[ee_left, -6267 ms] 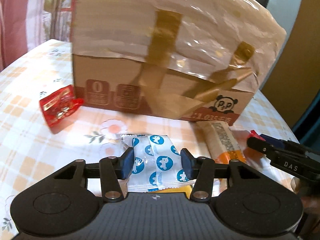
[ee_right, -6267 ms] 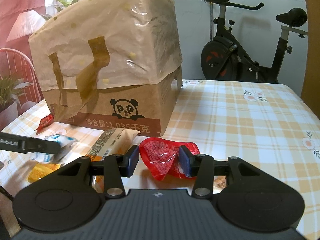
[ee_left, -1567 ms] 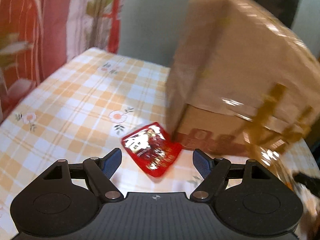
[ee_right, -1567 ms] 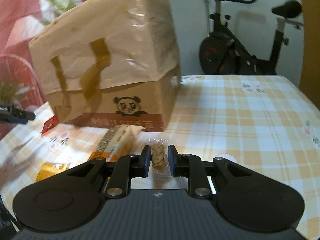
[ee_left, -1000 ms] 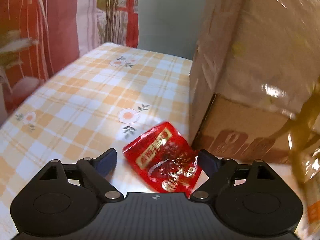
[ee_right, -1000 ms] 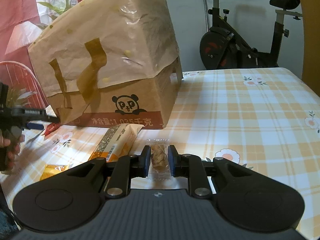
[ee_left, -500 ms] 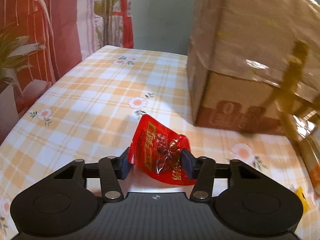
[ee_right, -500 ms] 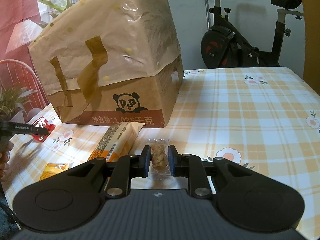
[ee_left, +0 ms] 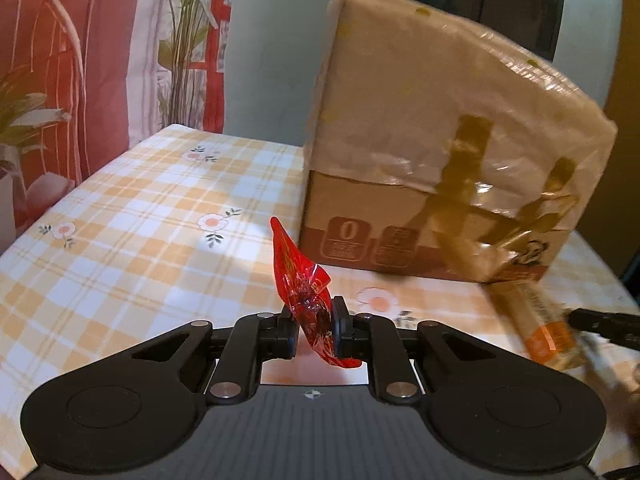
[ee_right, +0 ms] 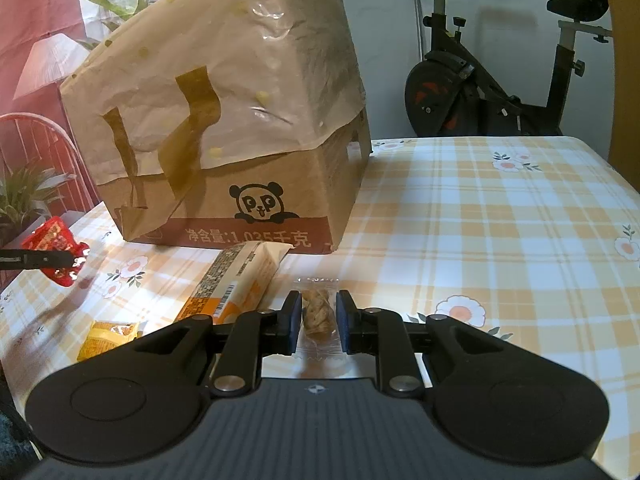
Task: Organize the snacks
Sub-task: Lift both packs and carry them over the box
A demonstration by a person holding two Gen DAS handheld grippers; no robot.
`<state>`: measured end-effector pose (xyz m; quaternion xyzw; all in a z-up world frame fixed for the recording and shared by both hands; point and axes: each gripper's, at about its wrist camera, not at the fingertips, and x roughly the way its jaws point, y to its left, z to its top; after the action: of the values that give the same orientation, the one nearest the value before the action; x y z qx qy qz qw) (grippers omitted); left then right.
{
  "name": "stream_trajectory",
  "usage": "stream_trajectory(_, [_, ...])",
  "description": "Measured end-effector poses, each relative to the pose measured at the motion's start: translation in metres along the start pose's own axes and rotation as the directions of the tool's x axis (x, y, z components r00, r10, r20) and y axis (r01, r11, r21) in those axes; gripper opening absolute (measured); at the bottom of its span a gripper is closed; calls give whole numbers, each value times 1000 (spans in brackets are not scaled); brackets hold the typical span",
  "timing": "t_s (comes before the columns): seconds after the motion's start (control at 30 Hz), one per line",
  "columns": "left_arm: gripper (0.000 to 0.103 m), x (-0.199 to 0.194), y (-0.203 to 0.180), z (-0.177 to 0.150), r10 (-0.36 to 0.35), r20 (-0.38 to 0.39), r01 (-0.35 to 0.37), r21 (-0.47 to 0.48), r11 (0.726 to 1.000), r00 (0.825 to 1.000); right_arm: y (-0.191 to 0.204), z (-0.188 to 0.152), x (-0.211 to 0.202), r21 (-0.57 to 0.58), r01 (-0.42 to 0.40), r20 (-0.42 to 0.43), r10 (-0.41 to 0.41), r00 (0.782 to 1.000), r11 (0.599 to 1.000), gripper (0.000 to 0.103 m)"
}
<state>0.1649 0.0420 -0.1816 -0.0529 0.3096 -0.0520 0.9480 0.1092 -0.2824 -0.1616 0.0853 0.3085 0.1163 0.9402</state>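
Left wrist view: the crinkled red foil snack packet (ee_left: 306, 296) stands on edge, pinched between the pads of the left gripper (ee_left: 314, 326), whose jaws have just been closing onto it; the packet's upper corner rises above the fingers. In the right wrist view the same packet (ee_right: 54, 250) shows at the far left, clear of the tablecloth. The right gripper (ee_right: 318, 322) is pressed onto a small clear-wrapped twisted brown pastry (ee_right: 318, 314), which lies on the yellow-and-white checked tablecloth with flower prints (ee_right: 500, 216). Just left of it lies a long cream-and-orange wrapped bar (ee_right: 236, 280), its far end close to the big cardboard box with a panda logo (ee_right: 256, 204), draped in beige paper with brown tape. A small yellow packet (ee_right: 108, 334) lies nearer, left of the bar. Behind the table stands a black exercise bike (ee_right: 500, 92).
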Motion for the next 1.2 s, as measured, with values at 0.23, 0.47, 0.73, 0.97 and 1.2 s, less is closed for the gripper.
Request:
stream_trajectory(0.23, [17,-10,-12,-2,-41,20,40,13,999,999,1,0,-1,-9,-1,5,1,1000,1000,20])
stream_trajectory(0.47, [17,-24,-13,2,-54,66,52,30,998,996,2,-1,-5,-17,5,29,-4,1000,1000,21])
stream_trajectory(0.73, [17,-62,-21,46,-95,213,77,87,993,973,9,15,-37,-34,16,126,-12,992,999,21])
stream_trajectory(0.97, [17,-82,-46,115,-161,372,98,183,978,914,25,82,-81,-83,-20,333,46,942,996,21])
stream_trajectory(1.2, [17,-46,-86,173,-249,341,184,214,959,906,55,156,-70,-122,-102,448,147,882,987,21])
